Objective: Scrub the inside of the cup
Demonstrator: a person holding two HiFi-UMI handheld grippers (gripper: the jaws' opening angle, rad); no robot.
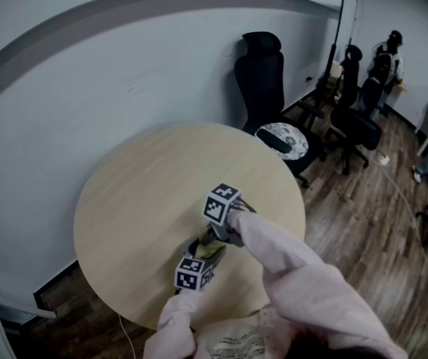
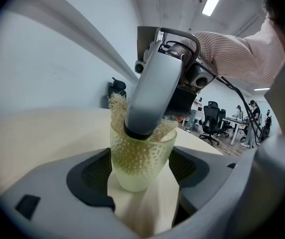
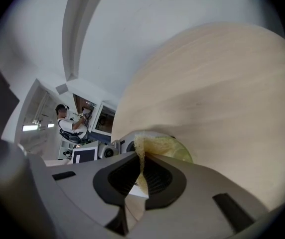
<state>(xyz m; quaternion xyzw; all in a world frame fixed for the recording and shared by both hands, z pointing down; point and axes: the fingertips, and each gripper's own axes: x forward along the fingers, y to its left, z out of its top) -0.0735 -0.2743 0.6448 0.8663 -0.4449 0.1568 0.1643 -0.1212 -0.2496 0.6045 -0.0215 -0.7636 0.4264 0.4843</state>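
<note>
Cup [image 2: 141, 156] of translucent yellow-green dotted plastic stands upright on the round pale wooden table [image 1: 143, 193]. Your left gripper [image 2: 141, 172] grips it with fingers set wide. Your right gripper [image 3: 141, 177] pinches narrowly a yellow mesh sponge [image 3: 157, 145], which is pushed inside the cup.

Round worktop [image 1: 139, 193] lies bare left of and beyond the cup [image 2: 141, 163]; the cup's mouth is plugged by the right gripper [image 2: 143, 126] and its mesh sponge [image 2: 116, 103]; an office chair [image 1: 270, 81] stands just beside the far-right edge.

Two hand-held grippers [image 2: 142, 198] [image 3: 141, 178], one cup [image 2: 140, 168], one sponge [image 2: 116, 103], one table [image 1: 139, 193], perhaps three chairs [image 1: 263, 73]
</note>
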